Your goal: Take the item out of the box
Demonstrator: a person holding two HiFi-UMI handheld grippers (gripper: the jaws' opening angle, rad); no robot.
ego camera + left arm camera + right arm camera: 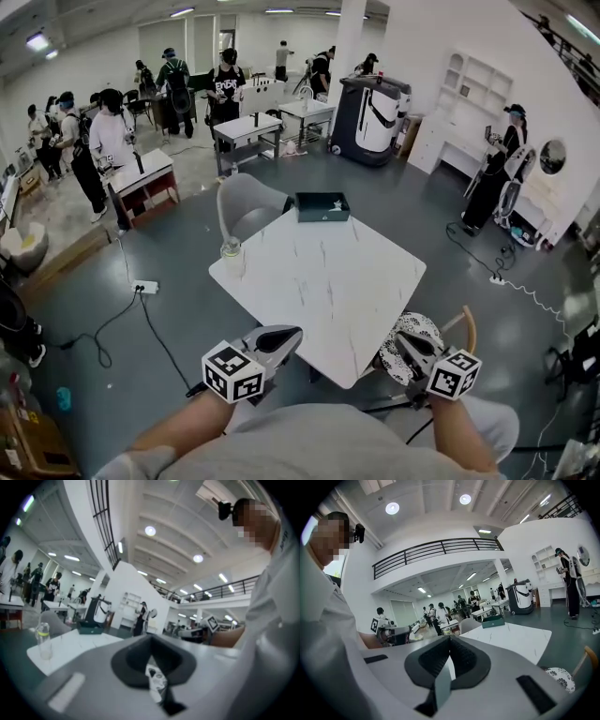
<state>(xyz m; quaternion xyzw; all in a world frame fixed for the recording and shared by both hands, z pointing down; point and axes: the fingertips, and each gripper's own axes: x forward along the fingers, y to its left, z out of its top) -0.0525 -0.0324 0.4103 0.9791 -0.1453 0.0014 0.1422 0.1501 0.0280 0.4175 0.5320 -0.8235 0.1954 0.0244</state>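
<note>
The dark green box (322,206) sits closed at the far corner of the white marble table (328,291). It also shows small in the left gripper view (91,627) and in the right gripper view (493,621). My left gripper (291,336) hovers at the table's near left edge, far from the box, with its jaws pressed together on nothing (151,641). By the near right corner my right gripper (401,341) is shut and empty too (450,641). What is inside the box is hidden.
A clear jar (232,255) stands at the table's left edge. A grey chair (246,202) is behind the table, and a chair with a patterned cushion (412,328) is under my right gripper. Cables and a power strip (144,287) lie on the floor at left. People stand at desks farther back.
</note>
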